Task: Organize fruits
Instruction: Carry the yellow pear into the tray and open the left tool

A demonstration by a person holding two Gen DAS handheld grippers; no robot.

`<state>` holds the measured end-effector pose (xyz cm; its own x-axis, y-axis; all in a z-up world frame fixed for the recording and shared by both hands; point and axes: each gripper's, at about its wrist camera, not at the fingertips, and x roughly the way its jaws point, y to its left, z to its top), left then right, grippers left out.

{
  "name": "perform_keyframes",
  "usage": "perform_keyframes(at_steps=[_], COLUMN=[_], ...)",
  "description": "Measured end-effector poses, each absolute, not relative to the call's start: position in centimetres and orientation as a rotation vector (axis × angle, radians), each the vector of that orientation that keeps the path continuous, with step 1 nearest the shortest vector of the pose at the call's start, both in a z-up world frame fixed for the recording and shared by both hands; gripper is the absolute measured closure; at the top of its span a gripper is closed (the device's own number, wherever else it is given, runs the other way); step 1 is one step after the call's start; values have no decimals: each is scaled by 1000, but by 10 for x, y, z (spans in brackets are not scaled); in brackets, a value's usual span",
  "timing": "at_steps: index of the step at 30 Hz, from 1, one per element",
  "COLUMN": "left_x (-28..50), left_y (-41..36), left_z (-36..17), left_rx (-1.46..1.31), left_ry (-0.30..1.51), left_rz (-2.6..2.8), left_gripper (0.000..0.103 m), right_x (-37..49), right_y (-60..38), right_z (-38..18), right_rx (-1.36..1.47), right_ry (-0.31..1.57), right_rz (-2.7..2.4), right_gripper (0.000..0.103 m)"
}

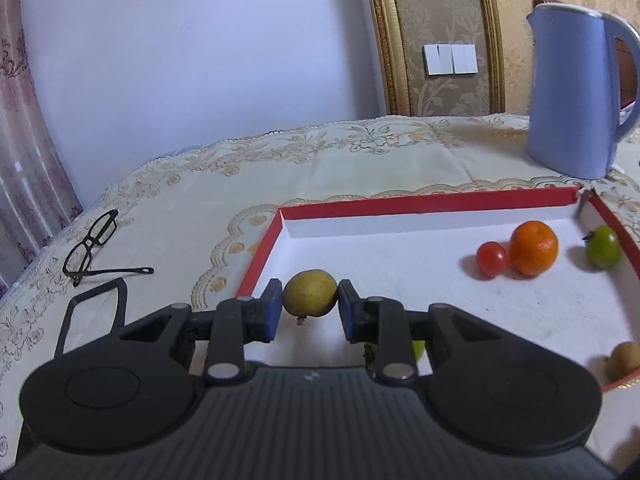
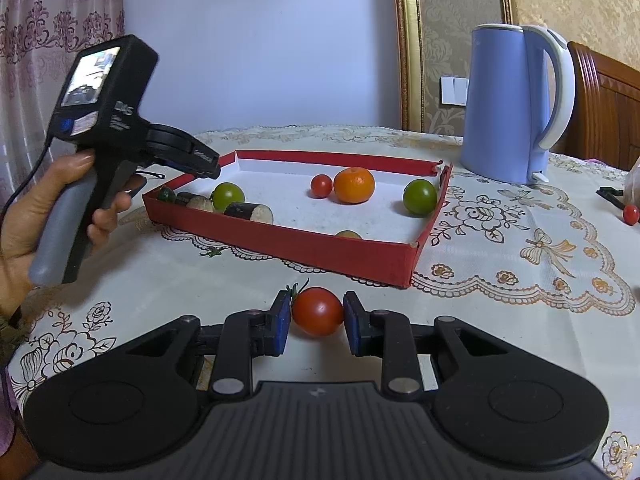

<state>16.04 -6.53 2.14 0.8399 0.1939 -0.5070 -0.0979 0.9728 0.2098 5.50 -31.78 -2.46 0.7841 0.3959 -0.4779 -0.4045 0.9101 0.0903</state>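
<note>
holding a yellow-brown fruit (image 1: 310, 293) pinched in our left gripper (image 1: 308, 310), we hover over the near left corner of the red tray (image 1: 432, 200). our right gripper (image 2: 316, 318) clamps a red tomato (image 2: 318, 312) above the tablecloth (image 2: 520, 248), short of the tray. we judge it best to lower the fruit onto bare floor, clear of the orange (image 1: 534, 248), before loosening, so nothing rolls.

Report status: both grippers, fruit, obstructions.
Left gripper shut on yellow fruit over red tray. Right gripper shut on red tomato, short of tray. Nothing blocking.
</note>
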Motion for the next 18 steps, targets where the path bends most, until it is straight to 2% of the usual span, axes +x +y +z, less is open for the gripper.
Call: perform_keyframes(at_steps=[18], left_x=[192], left_y=[-62], left_z=[17], left_rx=[153], left_ry=[610], left_rz=[175], left_gripper=[76], right_x=[55], right_y=[-318], right_z=[-25], right_rx=[-17], right_ry=[513], right_rz=[431], right_gripper=[75])
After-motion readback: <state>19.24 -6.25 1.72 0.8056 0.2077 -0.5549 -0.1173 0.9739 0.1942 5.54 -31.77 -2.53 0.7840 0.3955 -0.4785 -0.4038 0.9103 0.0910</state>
